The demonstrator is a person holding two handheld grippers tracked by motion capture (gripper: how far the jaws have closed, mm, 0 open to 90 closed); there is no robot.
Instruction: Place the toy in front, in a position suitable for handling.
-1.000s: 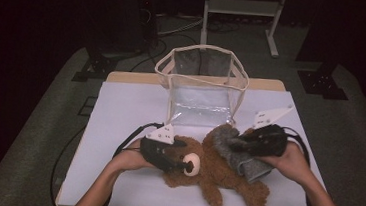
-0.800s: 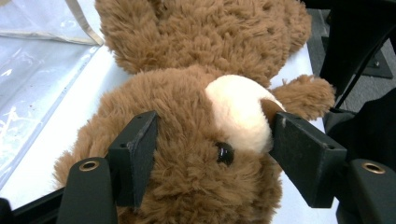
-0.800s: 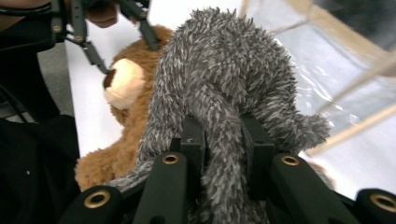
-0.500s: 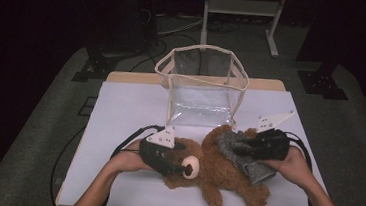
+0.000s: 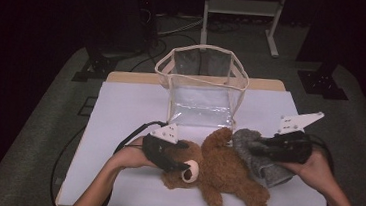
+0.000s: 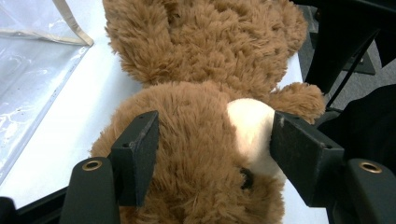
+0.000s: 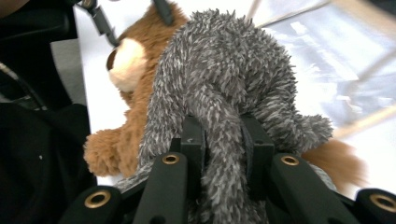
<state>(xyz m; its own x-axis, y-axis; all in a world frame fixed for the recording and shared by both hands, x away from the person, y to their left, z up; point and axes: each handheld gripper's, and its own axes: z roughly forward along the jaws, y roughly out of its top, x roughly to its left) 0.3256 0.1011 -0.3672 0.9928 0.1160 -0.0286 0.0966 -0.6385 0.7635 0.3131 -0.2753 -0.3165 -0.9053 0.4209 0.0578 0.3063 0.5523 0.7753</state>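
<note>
Two plush toys lie on the near half of the counter (image 5: 130, 103), touching each other: a brown teddy bear (image 5: 220, 174) on its back at the middle, and a grey plush toy (image 5: 259, 152) against its right side. Seen from above, the left hand-held gripper (image 5: 181, 164) sits over the bear's head, but how its jaws stand is hard to read there. The left gripper view settles it: the two black jaws straddle the bear's head (image 6: 196, 154), one sunk in the brown fur on the left, the other against the cream muzzle on the right, so the head is pinched between them; the jaws have just been closing a little. From above, the right hand-held gripper (image 5: 256, 148) lies across the grey toy. The right gripper view shows what that angle hides: the jaws are pressed together on a narrow fold of grey fur (image 7: 219, 140), with the bear's muzzle beyond it to the left. Farther back, just past the bear's raised paw, stands a clear plastic bag (image 5: 202, 87) with cream trim, its mouth open upward. A black cable (image 5: 133, 136) trails left from the left gripper.
</note>
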